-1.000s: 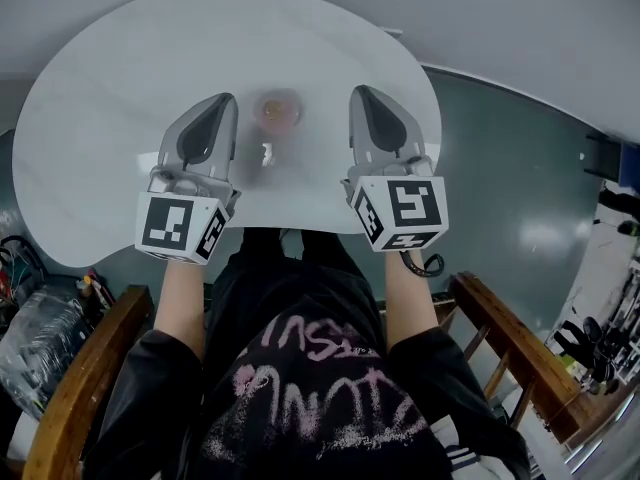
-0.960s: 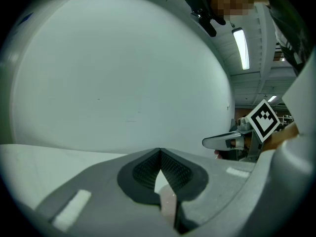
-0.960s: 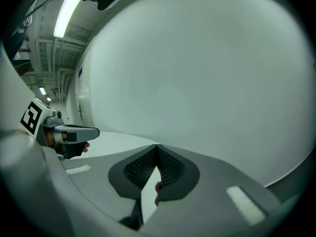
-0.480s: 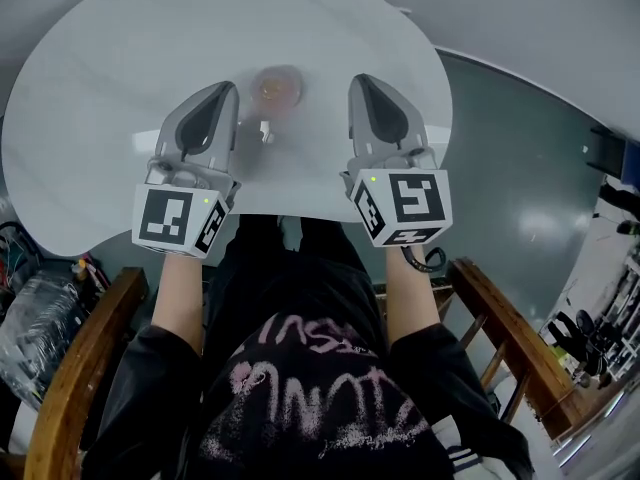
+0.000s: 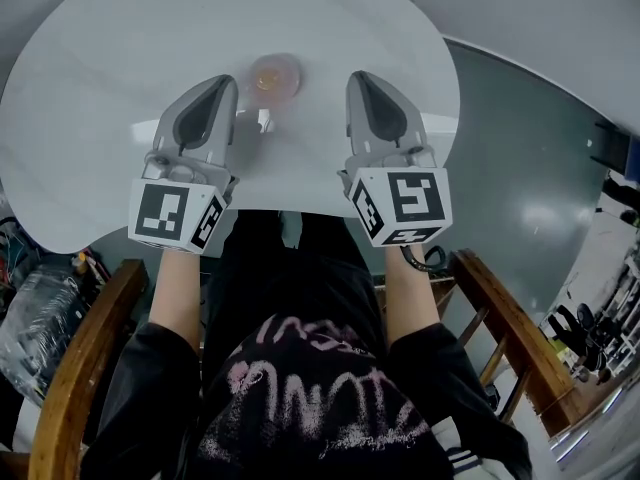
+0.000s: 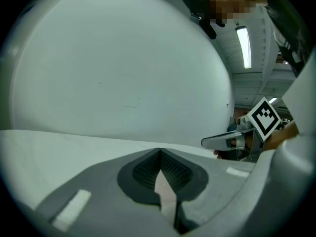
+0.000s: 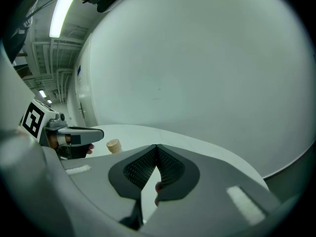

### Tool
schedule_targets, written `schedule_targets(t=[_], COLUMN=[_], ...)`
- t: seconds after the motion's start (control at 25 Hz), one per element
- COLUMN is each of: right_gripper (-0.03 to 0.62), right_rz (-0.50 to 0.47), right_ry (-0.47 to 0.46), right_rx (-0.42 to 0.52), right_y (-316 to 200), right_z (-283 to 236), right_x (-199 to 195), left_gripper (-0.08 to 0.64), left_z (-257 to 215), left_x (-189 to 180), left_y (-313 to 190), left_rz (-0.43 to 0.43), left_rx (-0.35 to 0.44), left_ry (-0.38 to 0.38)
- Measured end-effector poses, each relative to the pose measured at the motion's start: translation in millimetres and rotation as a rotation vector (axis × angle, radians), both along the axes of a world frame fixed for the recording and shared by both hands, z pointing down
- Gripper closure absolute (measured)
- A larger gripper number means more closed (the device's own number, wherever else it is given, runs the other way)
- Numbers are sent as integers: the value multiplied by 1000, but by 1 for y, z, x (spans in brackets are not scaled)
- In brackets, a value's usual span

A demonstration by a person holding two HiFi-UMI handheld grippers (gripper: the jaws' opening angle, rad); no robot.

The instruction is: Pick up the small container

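The small container (image 5: 275, 75) is a pale, round, peach-tinted pot standing on the white table (image 5: 100, 88). It sits just beyond and between the two gripper tips. My left gripper (image 5: 225, 84) is to its near left and shut, with nothing in it. To its near right is my right gripper (image 5: 358, 76), also shut and empty. In the right gripper view the container (image 7: 114, 145) shows small at the left, past the jaws (image 7: 156, 147), beside the left gripper (image 7: 74, 134). The left gripper view (image 6: 159, 152) shows only table and the right gripper (image 6: 224, 141).
The table's near edge (image 5: 290, 208) curves just above the person's lap. Wooden chair arms stand at the left (image 5: 80, 368) and right (image 5: 510, 328). Clutter lies on the floor at the lower left (image 5: 30, 318). Dark green floor (image 5: 520, 168) spreads right of the table.
In the head view the container has shifted from level with the fingertips to farther beyond them. Both grippers hold almost the same place in the frame and stay shut.
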State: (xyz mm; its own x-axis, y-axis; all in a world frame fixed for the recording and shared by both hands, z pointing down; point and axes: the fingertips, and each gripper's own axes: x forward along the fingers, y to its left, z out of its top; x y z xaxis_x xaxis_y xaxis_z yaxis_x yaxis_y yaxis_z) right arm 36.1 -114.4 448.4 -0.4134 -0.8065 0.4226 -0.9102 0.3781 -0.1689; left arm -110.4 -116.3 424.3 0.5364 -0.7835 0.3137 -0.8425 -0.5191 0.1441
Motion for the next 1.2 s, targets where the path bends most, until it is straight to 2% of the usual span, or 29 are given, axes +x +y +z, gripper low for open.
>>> schedule_targets(t=[0.24,0.52,0.76,1.0,1.2], right_gripper=[583,583,583,583,583], right_rz=[1,10,12,19,24], right_ry=[-1,3,8,14,17], right_rx=[1,0,-8,-20,-29], right_y=[0,-2,-1,1,3], right_z=[0,-1,4,8,11], right_x=[0,6,9,12,15], left_gripper=[558,477,425,374,364], left_z=[0,6,14,31,39], left_x=[4,16,30,34,43], left_y=[4,9,13,13,12], left_rz=[31,82,144,161,211], left_rx=[10,2,-6,-41,-11], left_ry=[2,-3,-27,-69,-107])
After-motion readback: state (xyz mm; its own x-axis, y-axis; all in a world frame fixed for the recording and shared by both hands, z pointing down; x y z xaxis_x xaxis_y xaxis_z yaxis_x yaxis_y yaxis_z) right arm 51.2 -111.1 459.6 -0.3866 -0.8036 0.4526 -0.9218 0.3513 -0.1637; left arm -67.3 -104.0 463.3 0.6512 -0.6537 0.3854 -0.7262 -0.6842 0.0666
